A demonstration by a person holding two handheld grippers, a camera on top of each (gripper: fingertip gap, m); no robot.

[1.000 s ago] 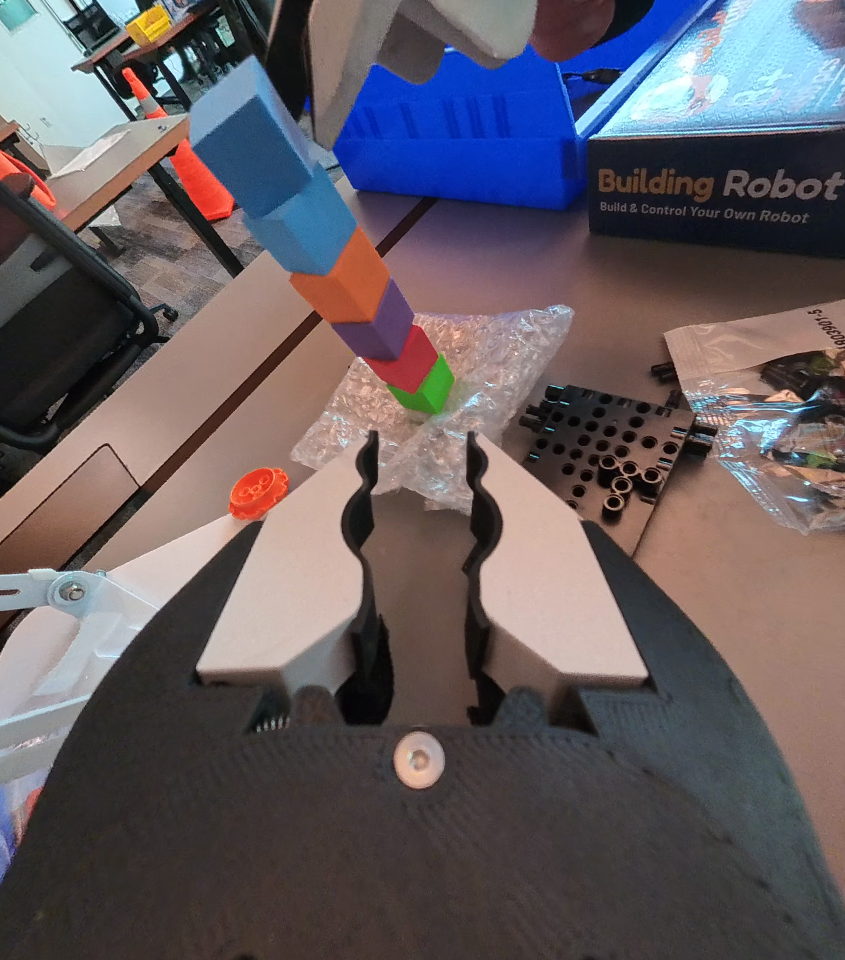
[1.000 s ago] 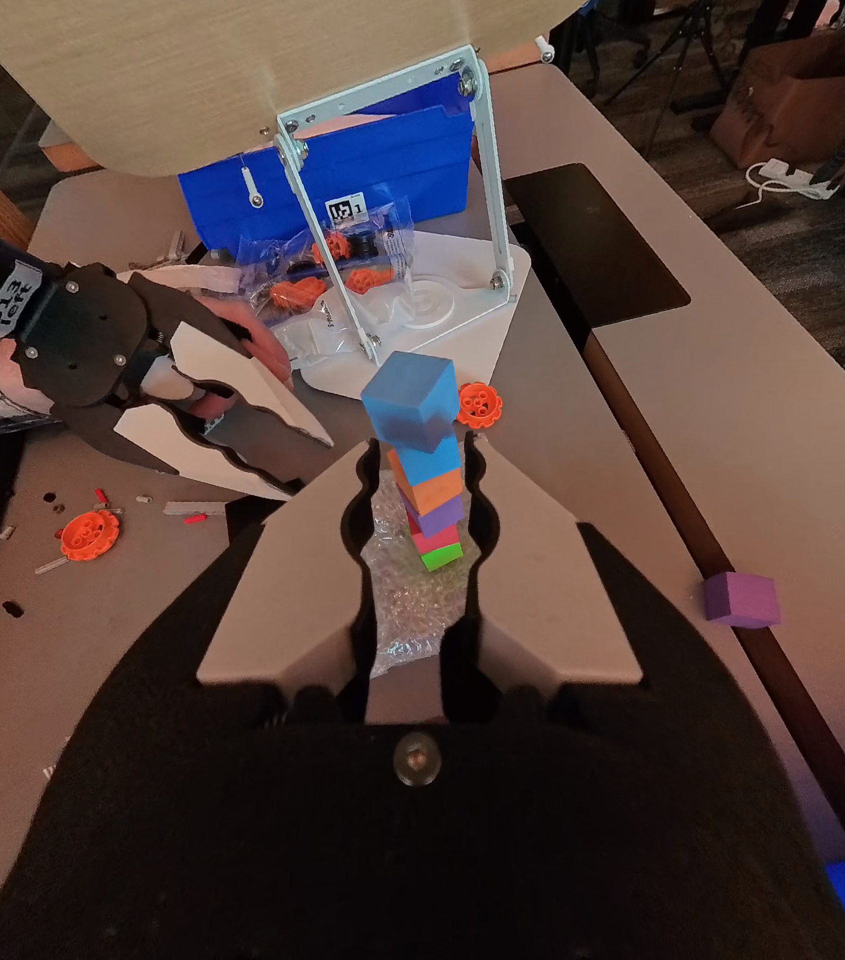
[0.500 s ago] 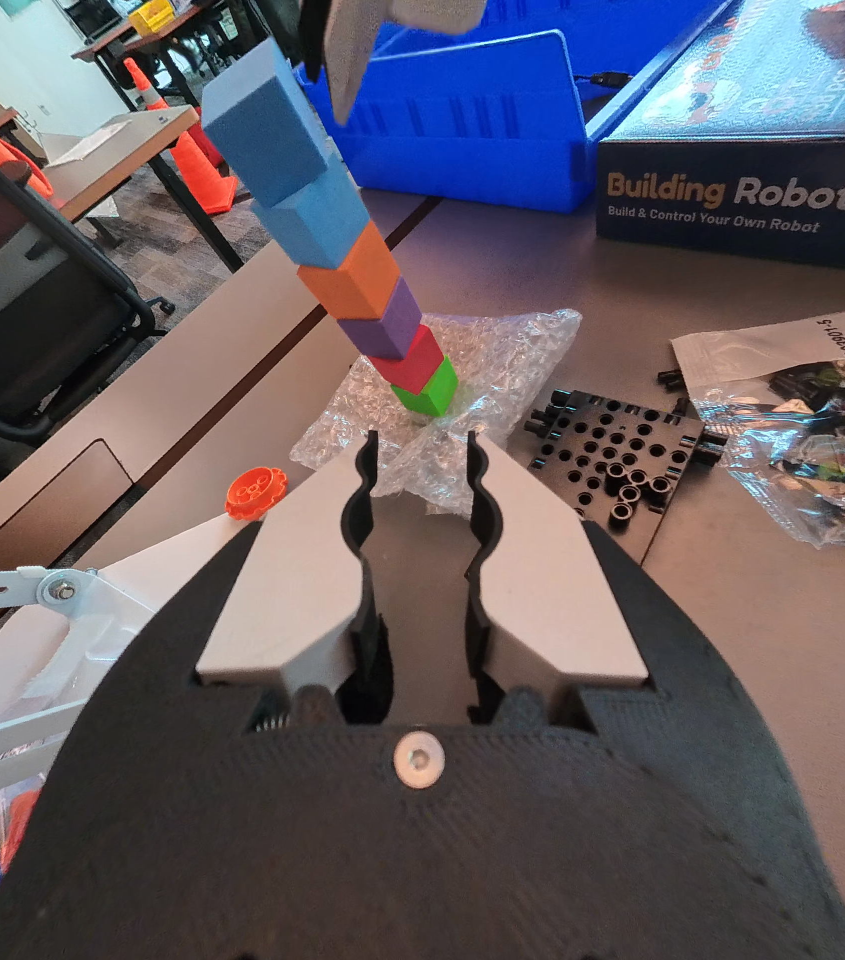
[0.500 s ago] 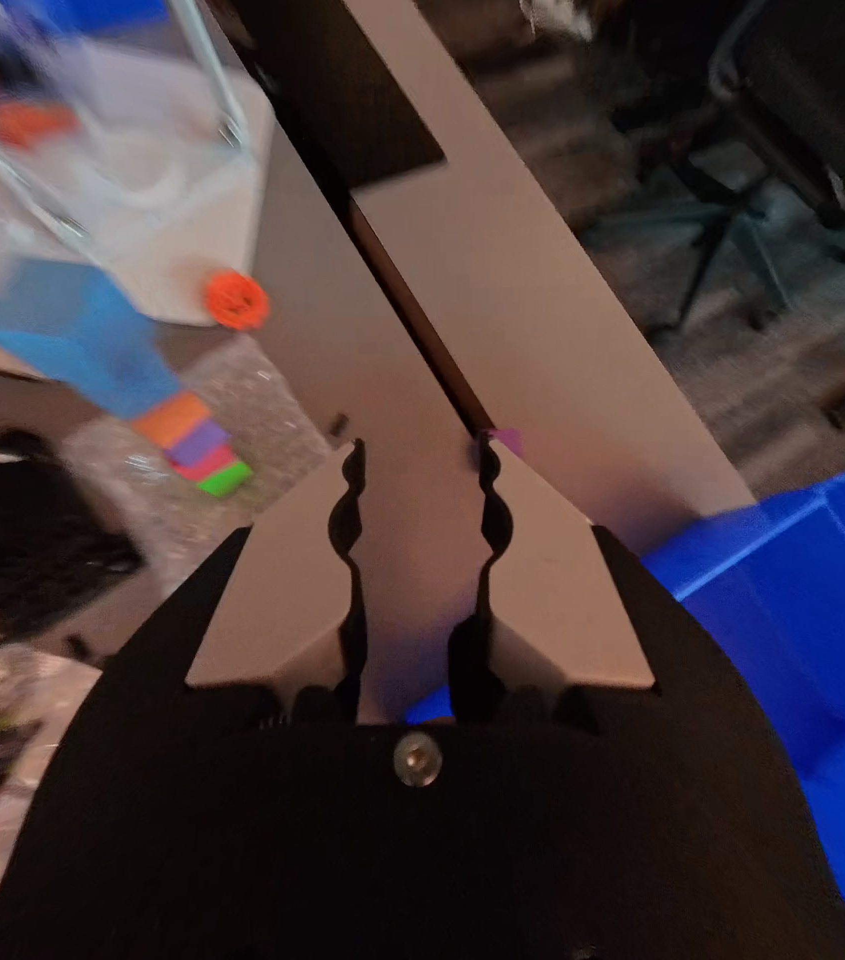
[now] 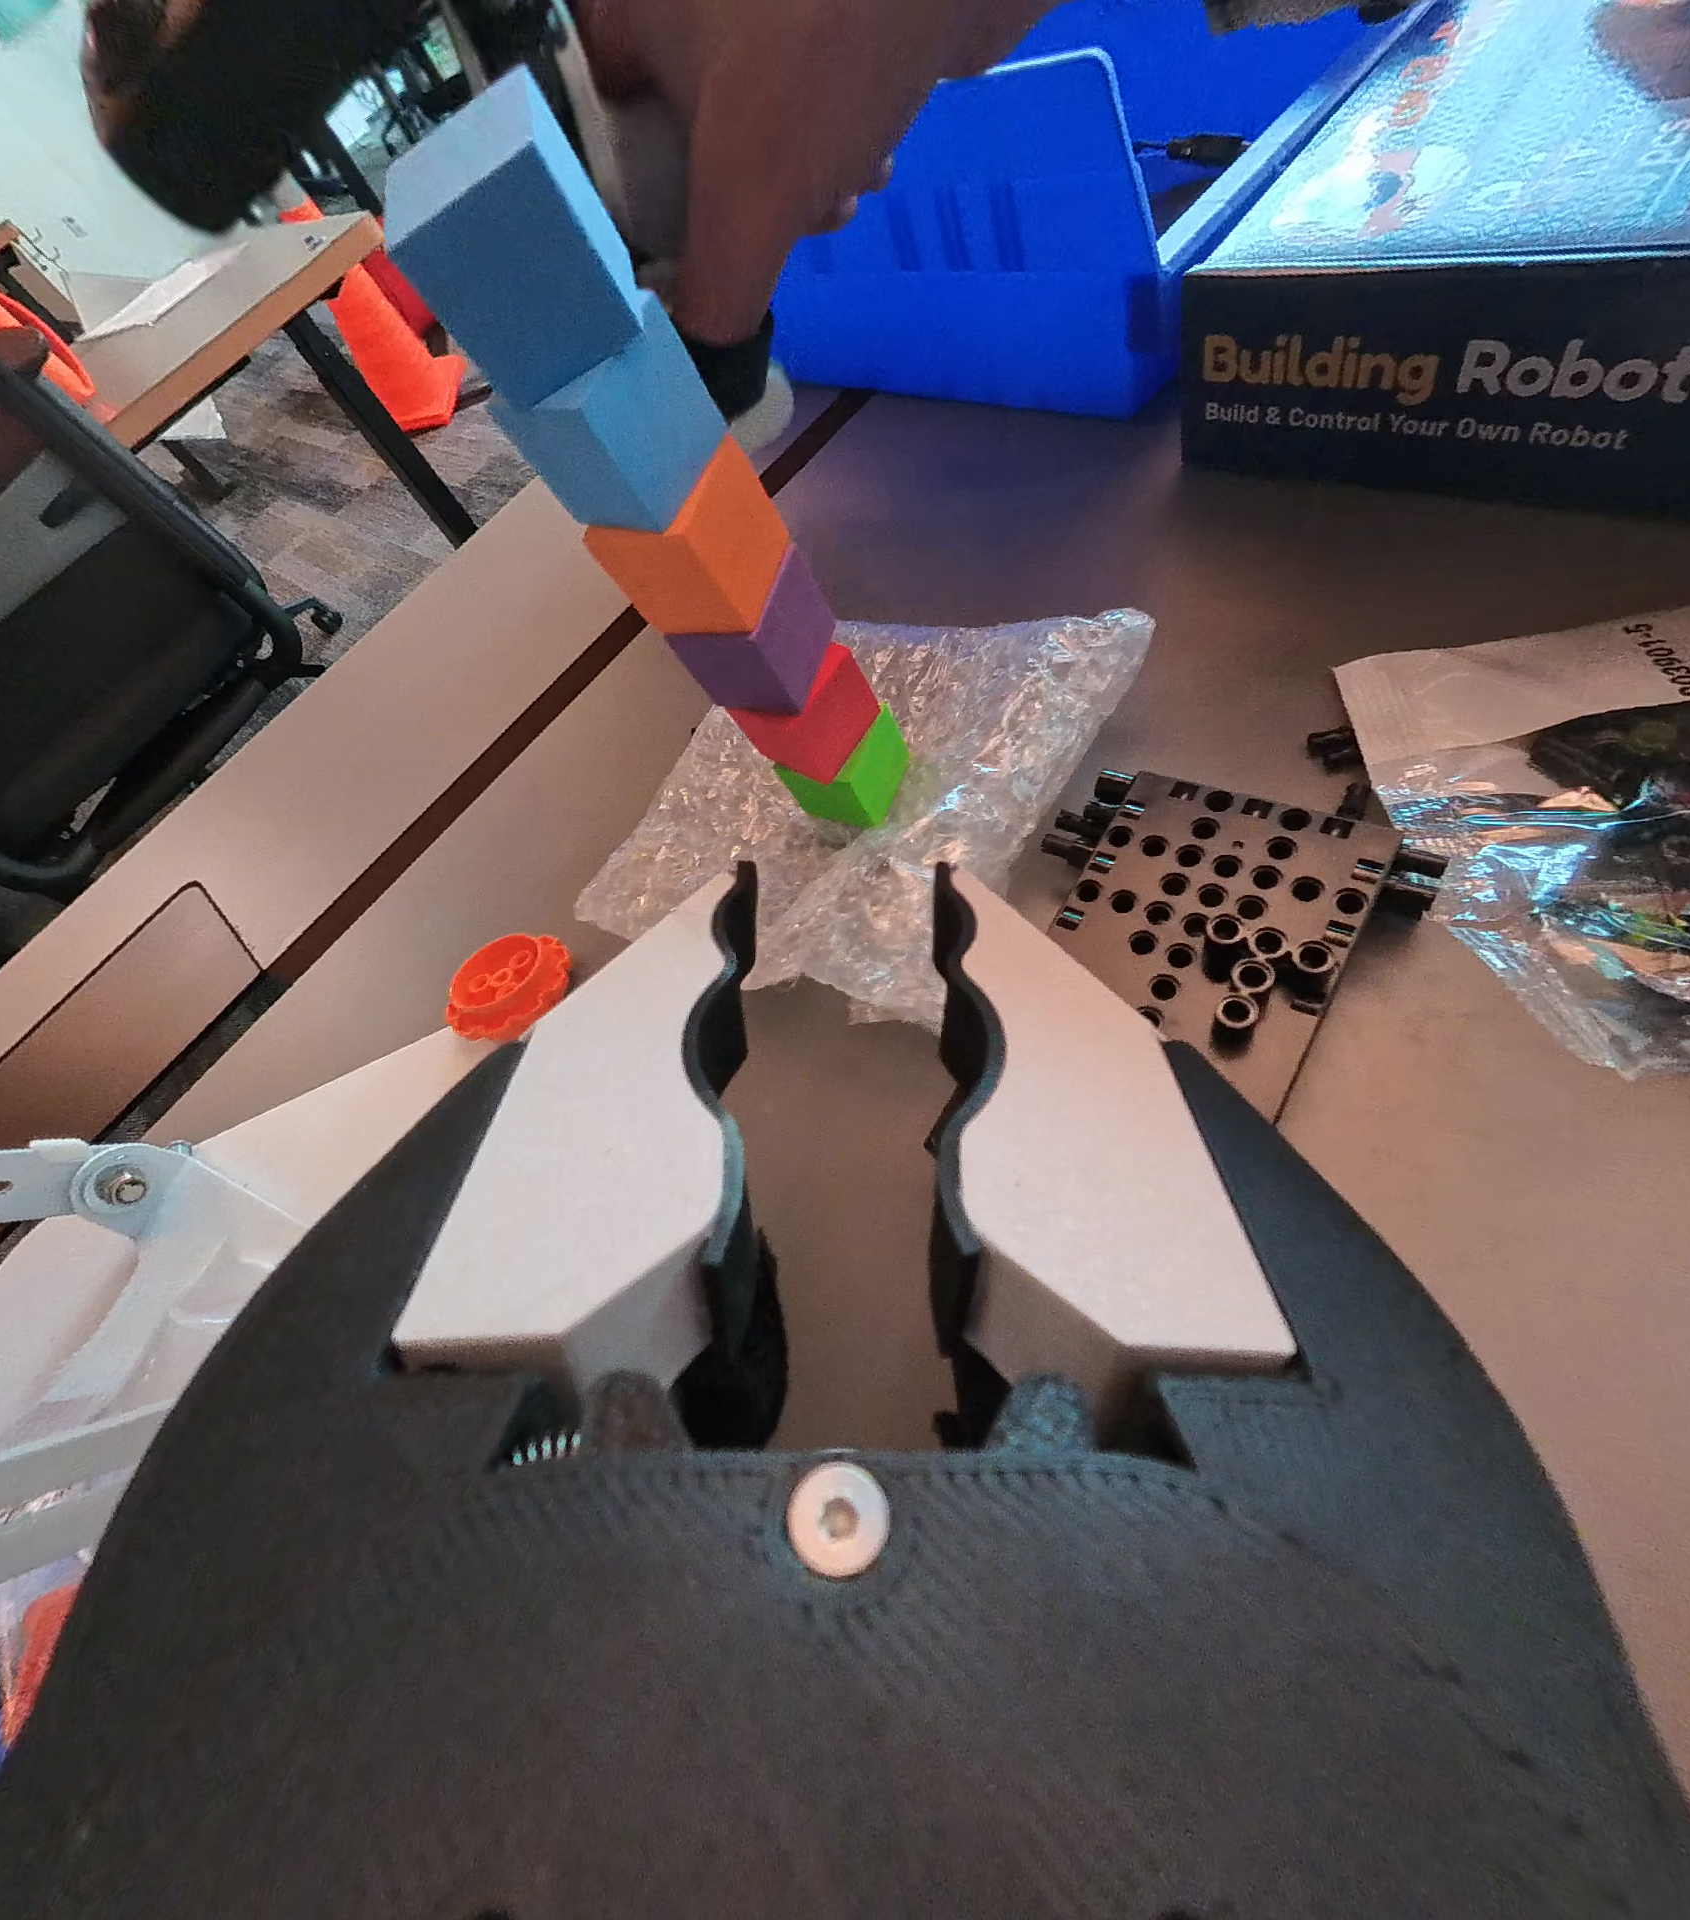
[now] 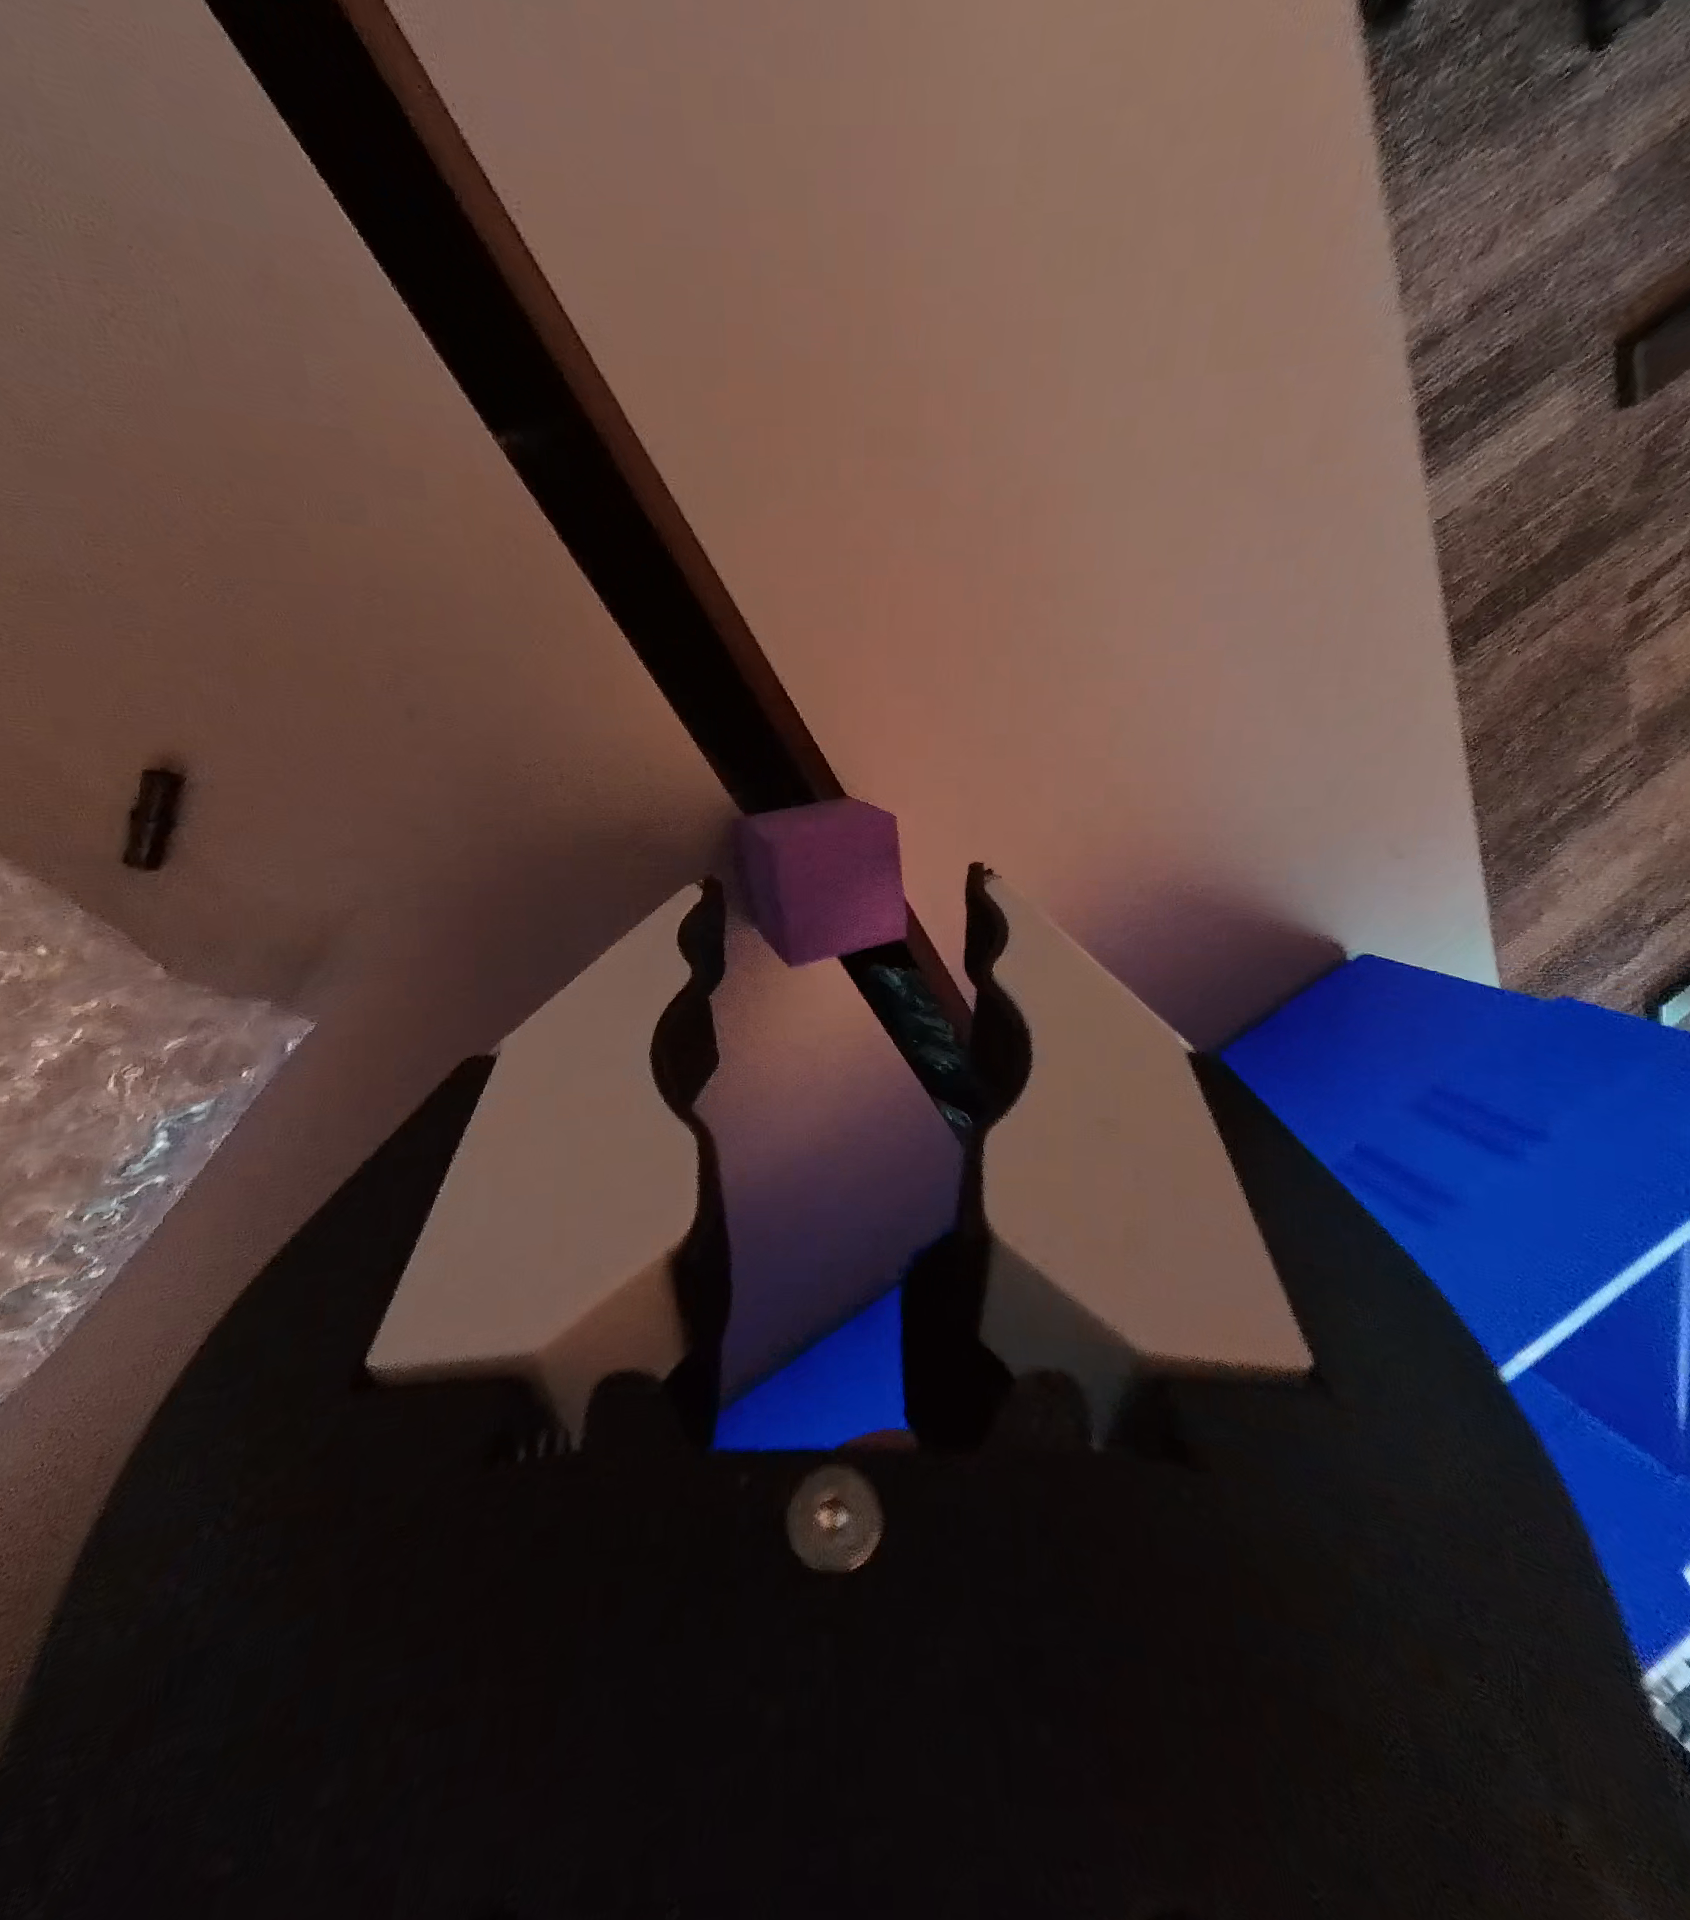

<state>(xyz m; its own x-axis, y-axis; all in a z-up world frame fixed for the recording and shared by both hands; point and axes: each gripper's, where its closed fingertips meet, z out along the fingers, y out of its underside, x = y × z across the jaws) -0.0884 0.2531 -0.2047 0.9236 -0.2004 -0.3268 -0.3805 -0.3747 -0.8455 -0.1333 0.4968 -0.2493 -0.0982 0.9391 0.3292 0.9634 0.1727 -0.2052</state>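
Note:
A tower of several foam cubes (image 5: 716, 561) stands on a sheet of bubble wrap (image 5: 986, 707): green at the bottom, then red, purple, orange and two blue on top. My left gripper (image 5: 836, 883) is open and empty, just short of the bubble wrap, pointing at the tower's base. My right gripper (image 6: 836, 883) is open and empty. A loose purple cube (image 6: 820, 883) lies just beyond its fingertips, on the dark gap between two tabletops (image 6: 612, 436). A person's hand (image 5: 768, 135) shows behind the tower, near the table gap.
A black perforated plate (image 5: 1225, 914), a clear bag of parts (image 5: 1651, 831), a dark kit box (image 5: 1506, 312) and a blue bin (image 5: 976, 281) lie beyond the left gripper. An orange gear (image 5: 506, 987) sits at left. A blue bin (image 6: 1443, 1195) sits right of the right gripper; bubble wrap (image 6: 20, 1091) at left. My right fingertips sit around 25 cm from my left ones. It is some 6 cm from my left tips to the black perforated plate (image 5: 1225, 914).
My right gripper swung away from above the tower to the right and down to the loose purple cube. My left gripper barely moved. The tower stands as before.

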